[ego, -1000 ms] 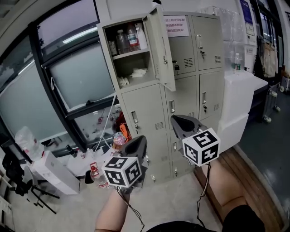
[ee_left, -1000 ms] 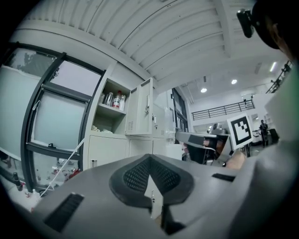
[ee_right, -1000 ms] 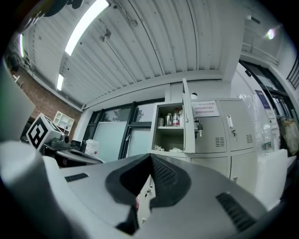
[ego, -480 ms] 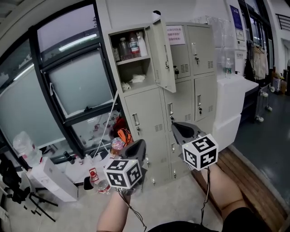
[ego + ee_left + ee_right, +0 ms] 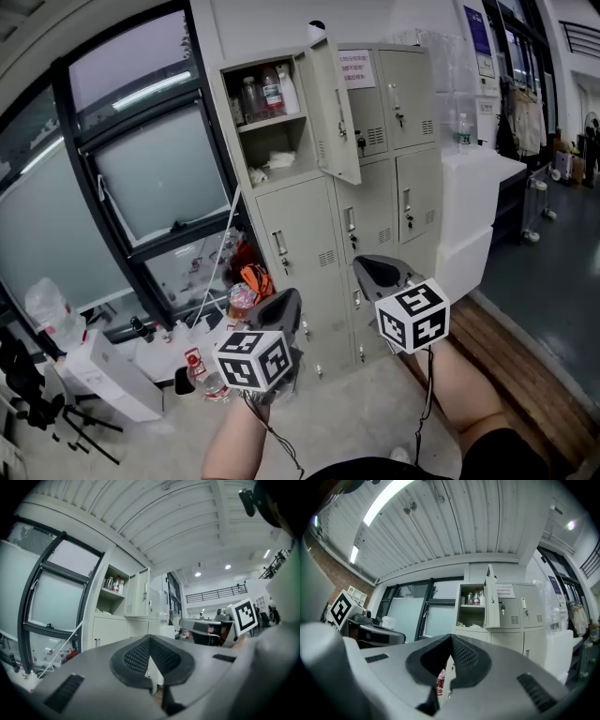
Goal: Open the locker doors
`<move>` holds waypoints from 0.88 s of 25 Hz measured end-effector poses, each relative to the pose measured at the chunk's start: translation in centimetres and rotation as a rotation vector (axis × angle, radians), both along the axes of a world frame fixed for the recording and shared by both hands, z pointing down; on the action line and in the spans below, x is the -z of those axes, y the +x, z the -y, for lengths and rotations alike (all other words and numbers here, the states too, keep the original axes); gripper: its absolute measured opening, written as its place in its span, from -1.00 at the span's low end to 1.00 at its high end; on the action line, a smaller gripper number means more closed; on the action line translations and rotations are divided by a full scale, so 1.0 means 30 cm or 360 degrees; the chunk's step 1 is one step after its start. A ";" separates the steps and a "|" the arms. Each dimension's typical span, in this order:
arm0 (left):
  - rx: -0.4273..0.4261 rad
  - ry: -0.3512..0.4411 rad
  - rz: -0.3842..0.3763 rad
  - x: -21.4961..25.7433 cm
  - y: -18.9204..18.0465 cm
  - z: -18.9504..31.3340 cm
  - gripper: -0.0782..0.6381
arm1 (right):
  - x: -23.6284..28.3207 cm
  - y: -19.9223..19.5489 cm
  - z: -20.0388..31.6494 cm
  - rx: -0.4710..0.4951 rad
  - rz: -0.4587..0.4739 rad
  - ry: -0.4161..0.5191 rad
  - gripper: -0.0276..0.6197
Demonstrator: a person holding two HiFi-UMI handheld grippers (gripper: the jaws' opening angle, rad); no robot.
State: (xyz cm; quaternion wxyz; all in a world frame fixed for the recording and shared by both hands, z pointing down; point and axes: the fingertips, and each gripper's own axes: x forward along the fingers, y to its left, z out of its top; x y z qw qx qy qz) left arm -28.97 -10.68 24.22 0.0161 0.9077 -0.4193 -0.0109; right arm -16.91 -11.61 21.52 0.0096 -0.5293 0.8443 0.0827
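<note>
The beige metal locker bank (image 5: 314,220) stands far ahead, its top-left door (image 5: 336,112) open and the others closed. The left gripper (image 5: 284,300) and right gripper (image 5: 377,269), jaws together and empty, hang well short of it. Better to part the jaws before pinching a closed door's handle (image 5: 279,244).

A big dark-framed window (image 5: 141,178) with frosted panes fills the upper left of the head view. Under it, at lower left, a white box (image 5: 112,361) and clutter lie on the grey floor (image 5: 375,417). A wooden strip (image 5: 530,361) runs along the lower right. A white counter (image 5: 478,202) stands at right centre. In the right gripper view a strip light (image 5: 389,496) glows at upper left on the ribbed white ceiling (image 5: 478,522).
</note>
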 end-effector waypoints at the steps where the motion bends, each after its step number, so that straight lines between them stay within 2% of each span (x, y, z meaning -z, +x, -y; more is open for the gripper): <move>1: 0.0003 0.0001 0.0002 -0.001 -0.002 -0.004 -0.79 | -0.001 0.000 -0.004 -0.0001 0.0003 -0.0002 -0.91; 12: 0.0026 0.0009 -0.0003 0.005 -0.006 -0.043 -0.79 | -0.002 0.003 -0.037 0.0028 0.0047 -0.0016 -0.91; 22: 0.0016 0.0016 0.0008 0.011 0.061 -0.037 -0.79 | 0.005 0.066 -0.028 0.0036 0.0080 -0.0017 -0.91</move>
